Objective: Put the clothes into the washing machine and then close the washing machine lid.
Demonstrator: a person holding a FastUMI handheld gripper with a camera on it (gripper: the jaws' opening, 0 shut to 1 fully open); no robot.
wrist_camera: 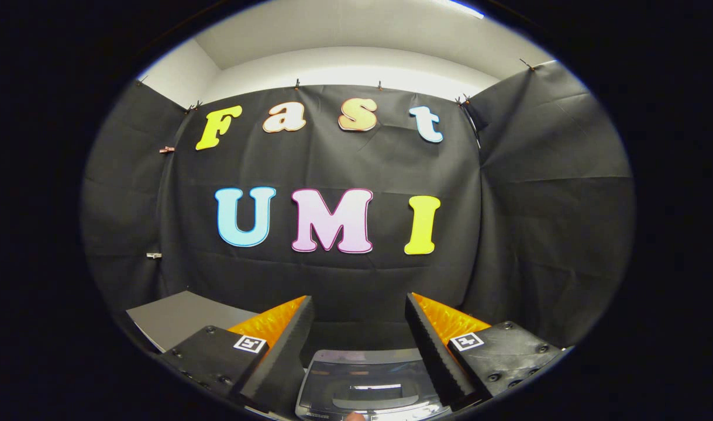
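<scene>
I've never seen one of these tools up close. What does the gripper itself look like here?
The gripper has two wedge-shaped fingers with ribbed, sawtooth inner faces. Each sits on a dark block fastened with screws, carrying a small square black-and-white marker. Its fingers stand open, above the washing machine.

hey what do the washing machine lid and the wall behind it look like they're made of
Washing machine lid, between the open tongs: looks like glossy smoked glass or plastic, since it mirrors light streaks. Booth wall: matte black cloth, creased and clipped along its top edge.
</scene>
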